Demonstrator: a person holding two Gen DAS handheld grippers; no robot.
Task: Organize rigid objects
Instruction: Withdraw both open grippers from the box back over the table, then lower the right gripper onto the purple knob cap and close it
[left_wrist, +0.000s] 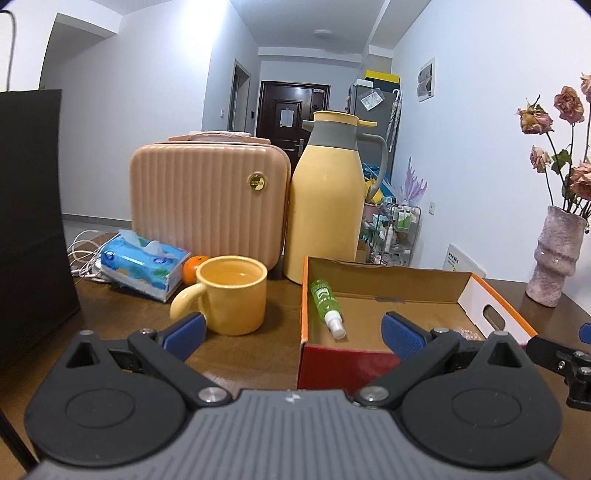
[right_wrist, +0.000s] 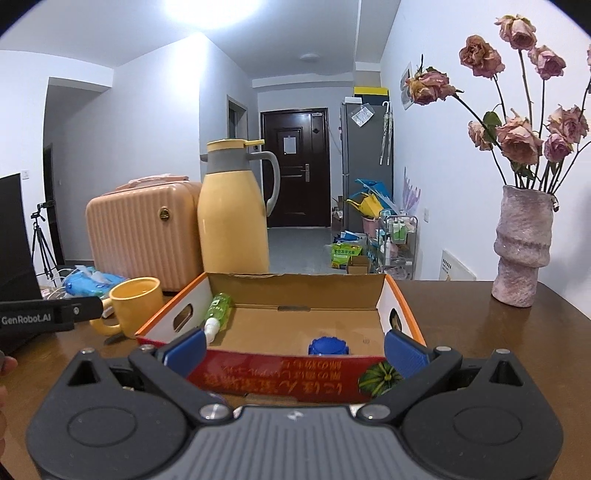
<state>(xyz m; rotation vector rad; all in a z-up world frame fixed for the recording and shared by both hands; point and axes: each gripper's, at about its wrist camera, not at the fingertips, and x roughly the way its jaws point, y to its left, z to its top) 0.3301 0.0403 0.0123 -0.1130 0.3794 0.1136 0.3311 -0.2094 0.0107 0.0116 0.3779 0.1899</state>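
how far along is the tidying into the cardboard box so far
Done: a green spray bottle lies in the cardboard box, along its left wall, and a blue cap shows near the front. In hand: nothing; the left tool and the right tool are open. Left: the yellow mug and orange sit outside on the table.

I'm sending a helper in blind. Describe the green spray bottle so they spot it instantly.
Find the open cardboard box on the wooden table. The green spray bottle lies on its side against the box's left wall. It is translucent green with a white nozzle, unlike the blue cap nearby.
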